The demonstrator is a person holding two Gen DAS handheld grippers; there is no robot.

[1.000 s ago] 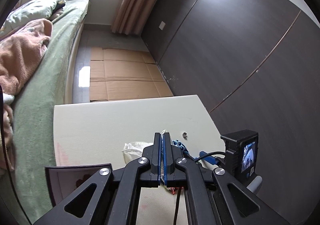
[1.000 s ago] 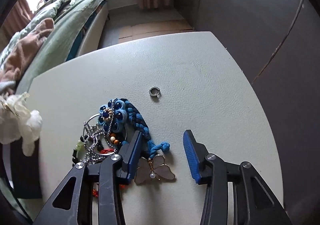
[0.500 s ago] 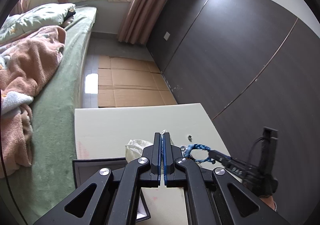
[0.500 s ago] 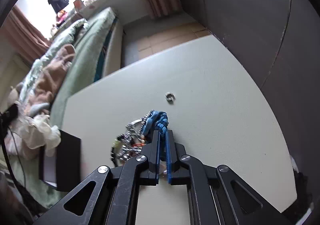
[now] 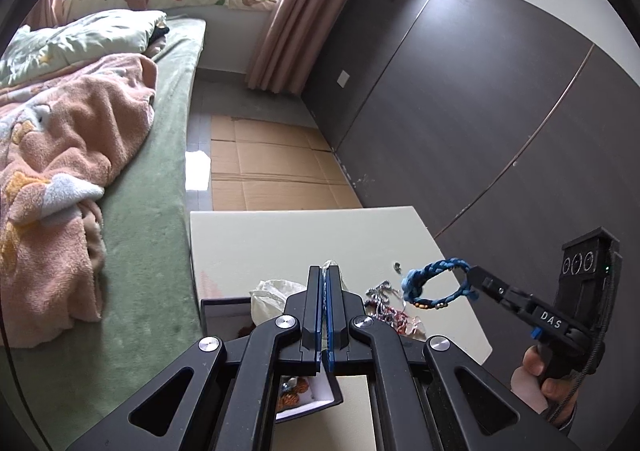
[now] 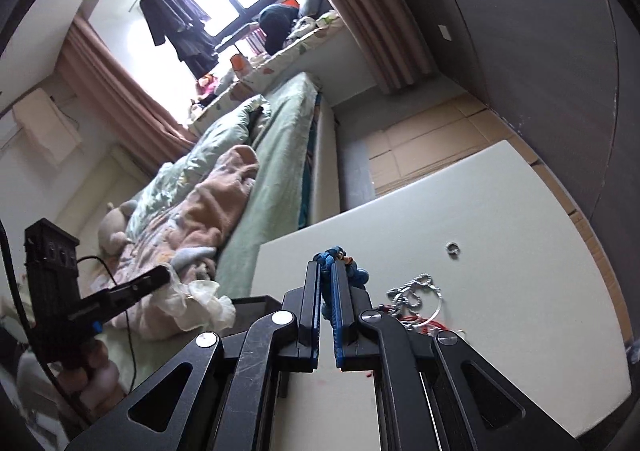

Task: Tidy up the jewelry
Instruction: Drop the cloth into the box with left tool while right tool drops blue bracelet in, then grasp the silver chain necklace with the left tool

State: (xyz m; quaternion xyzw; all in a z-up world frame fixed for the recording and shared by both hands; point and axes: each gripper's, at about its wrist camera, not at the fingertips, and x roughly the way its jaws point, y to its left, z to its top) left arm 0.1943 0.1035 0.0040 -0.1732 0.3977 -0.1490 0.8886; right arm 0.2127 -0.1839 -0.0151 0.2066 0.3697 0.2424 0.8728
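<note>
My right gripper point(image 6: 327, 271) is shut on a blue braided bracelet point(image 5: 434, 283) and holds it in the air above the table; the left wrist view shows it point(image 5: 472, 275) to the right, the bracelet hanging as a loop. My left gripper point(image 5: 324, 275) is shut on a white organza pouch point(image 5: 272, 295), which also shows in the right wrist view point(image 6: 200, 305). A pile of chains and beads point(image 5: 386, 305) lies on the cream table point(image 5: 280, 239). A small silver ring point(image 6: 453, 249) lies apart from the pile. A dark jewelry box point(image 5: 304, 399) sits under my left gripper.
A green bed point(image 5: 140, 191) with a pink blanket point(image 5: 60, 155) runs along the table's left side. A dark panelled wall point(image 5: 480, 111) stands to the right. Cardboard sheets point(image 5: 272, 171) cover the floor beyond the table's far edge.
My right gripper closed on the blue bracelet and lifted it off the pile. My left gripper rose and pulled back, still shut on the pouch.
</note>
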